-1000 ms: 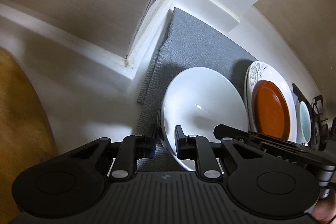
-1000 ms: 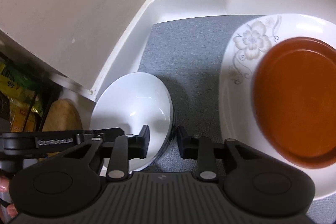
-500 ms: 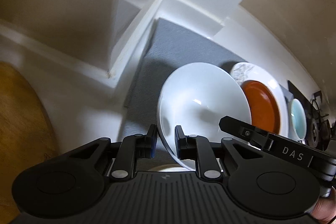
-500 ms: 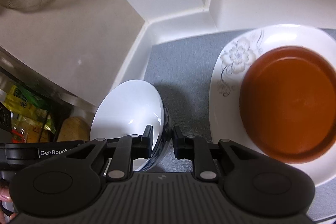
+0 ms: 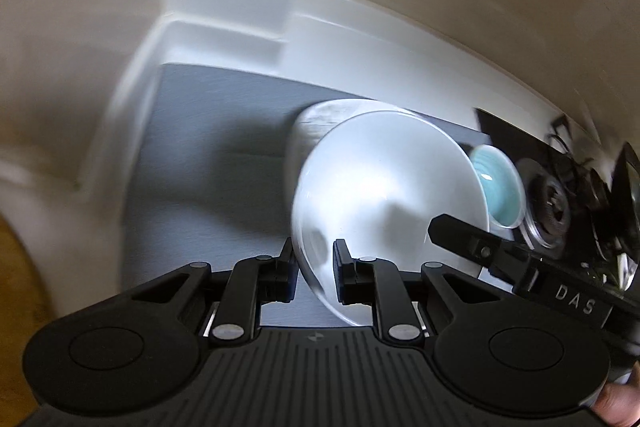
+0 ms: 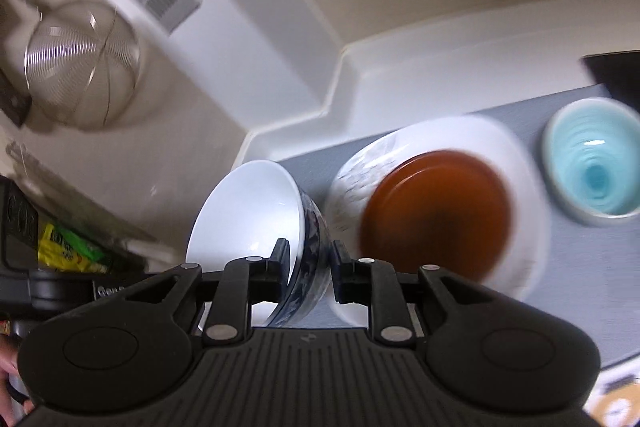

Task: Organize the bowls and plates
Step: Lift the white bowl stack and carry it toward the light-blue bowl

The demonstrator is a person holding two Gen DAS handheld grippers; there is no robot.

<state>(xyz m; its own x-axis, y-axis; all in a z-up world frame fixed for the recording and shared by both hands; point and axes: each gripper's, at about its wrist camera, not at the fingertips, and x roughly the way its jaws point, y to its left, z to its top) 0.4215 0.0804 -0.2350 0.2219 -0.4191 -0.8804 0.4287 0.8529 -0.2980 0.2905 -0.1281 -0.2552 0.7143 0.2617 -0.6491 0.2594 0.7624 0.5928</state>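
Both grippers hold one white bowl (image 5: pixel 384 183) with a blue patterned outside (image 6: pixel 256 211), lifted and tilted above the grey mat (image 5: pixel 208 147). My left gripper (image 5: pixel 314 267) is shut on its near rim. My right gripper (image 6: pixel 308 267) is shut on the opposite rim. A flowered white plate (image 6: pixel 524 195) lies on the mat with a brown plate (image 6: pixel 436 215) on it. A light blue bowl (image 6: pixel 596 167) sits to its right and shows in the left wrist view (image 5: pixel 496 187). Both views are motion-blurred.
A white ledge and wall (image 5: pixel 360 39) border the mat at the back. A black stove burner (image 5: pixel 552 211) lies right of the blue bowl. A wire mesh strainer (image 6: pixel 80 67) and a yellow-green packet (image 6: pixel 68 243) are at the left.
Both grippers have lifted the white bowl off the mat and carried it to the right, toward the plates. The light blue bowl has come into the right wrist view.
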